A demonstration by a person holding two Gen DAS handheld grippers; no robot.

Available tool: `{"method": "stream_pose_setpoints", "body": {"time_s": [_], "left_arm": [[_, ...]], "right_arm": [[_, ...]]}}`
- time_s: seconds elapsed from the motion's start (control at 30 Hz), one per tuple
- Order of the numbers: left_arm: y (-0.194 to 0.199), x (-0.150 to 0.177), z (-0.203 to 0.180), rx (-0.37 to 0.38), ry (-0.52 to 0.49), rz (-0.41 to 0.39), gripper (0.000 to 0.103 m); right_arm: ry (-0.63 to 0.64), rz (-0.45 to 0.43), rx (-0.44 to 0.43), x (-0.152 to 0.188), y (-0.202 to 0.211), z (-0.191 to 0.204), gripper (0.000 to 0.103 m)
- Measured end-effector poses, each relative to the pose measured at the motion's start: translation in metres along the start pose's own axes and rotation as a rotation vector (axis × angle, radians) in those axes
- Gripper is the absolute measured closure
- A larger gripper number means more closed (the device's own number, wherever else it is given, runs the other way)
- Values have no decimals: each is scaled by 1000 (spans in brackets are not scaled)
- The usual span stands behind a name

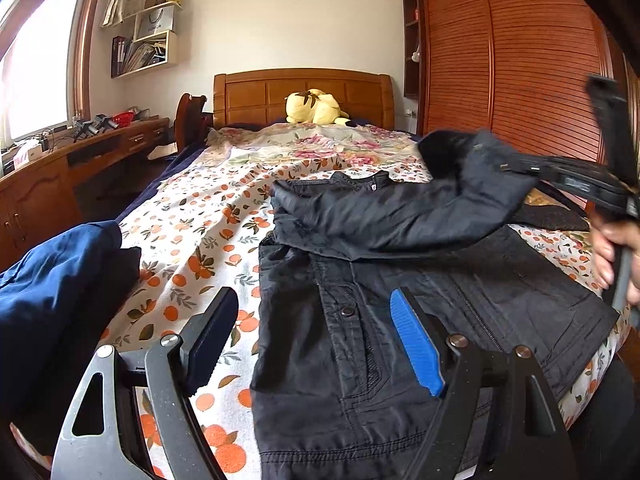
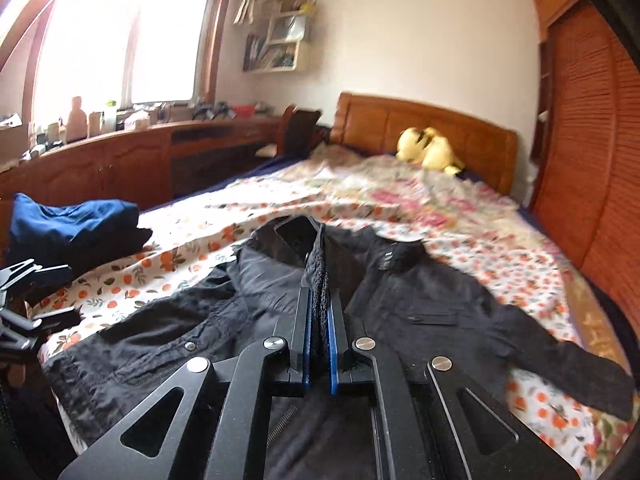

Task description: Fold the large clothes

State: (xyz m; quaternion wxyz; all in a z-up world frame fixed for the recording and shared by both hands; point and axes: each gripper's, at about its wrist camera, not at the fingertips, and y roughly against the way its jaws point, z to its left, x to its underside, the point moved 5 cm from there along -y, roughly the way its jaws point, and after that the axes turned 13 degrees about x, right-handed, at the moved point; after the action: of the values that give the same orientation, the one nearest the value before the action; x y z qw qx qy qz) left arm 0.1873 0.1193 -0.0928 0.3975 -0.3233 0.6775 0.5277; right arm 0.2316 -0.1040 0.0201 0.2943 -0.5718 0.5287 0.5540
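Observation:
A dark jacket (image 1: 400, 280) lies spread, front up, on the bed's orange-print cover (image 1: 192, 248). My left gripper (image 1: 312, 300) hangs open over the jacket's lower left part, one finger above the cover and the blue pad (image 1: 416, 340) above the cloth, with nothing between them. At the right, my right gripper (image 1: 508, 168) is shut on the end of a sleeve (image 1: 420, 212), which is lifted and draped across the chest. In the right wrist view the right gripper (image 2: 320, 292) pinches a strip of black knit fabric (image 2: 318, 276) above the jacket (image 2: 420, 304).
Folded blue clothes (image 1: 52, 292) (image 2: 72, 224) lie at the bed's left edge. A yellow plush toy (image 1: 316, 108) sits by the wooden headboard (image 1: 300, 92). A desk (image 1: 60, 168) runs along the left and a slatted wardrobe (image 1: 500, 60) stands at the right. A hand (image 1: 608, 256) grips the right handle.

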Motion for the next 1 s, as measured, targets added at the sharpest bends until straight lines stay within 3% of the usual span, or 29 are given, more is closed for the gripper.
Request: {"method": "stream_pose_setpoints", "body": {"time_s": [0.2,0.33,0.5,0.57,0.6,0.63,0.7,0.87,1.0], "left_arm": [[-6,-1,-9,6,-11,8,24],[-10,-1,-15,10,-21,16,24],[-15,-1,-20,17,-21,23,24],[-17,0,-23,21,-22,23,24],[-18,-1,-25,24,-23,25,24],[-19,-1,-27,26,-24,27,24],[-21,-2,-32,33,-30,28,24],[-27,-3,-43,46,-44,36,24],[-31,-4,-49,56,-50,42,24]], "right_arm": [[-70,110,160,59,10,-36,98],[-90,253,118,105,-1,-40,98],[-97,280,95,110,-9,-42,98],[-88,283,101,104,-19,-47,90],[-80,285,105,100,-26,-47,80],[-69,289,114,97,-37,-47,63],[-47,302,120,98,-56,-52,45],[-29,388,132,94,-121,-68,44],[-102,467,137,91,-165,-84,44]]}}
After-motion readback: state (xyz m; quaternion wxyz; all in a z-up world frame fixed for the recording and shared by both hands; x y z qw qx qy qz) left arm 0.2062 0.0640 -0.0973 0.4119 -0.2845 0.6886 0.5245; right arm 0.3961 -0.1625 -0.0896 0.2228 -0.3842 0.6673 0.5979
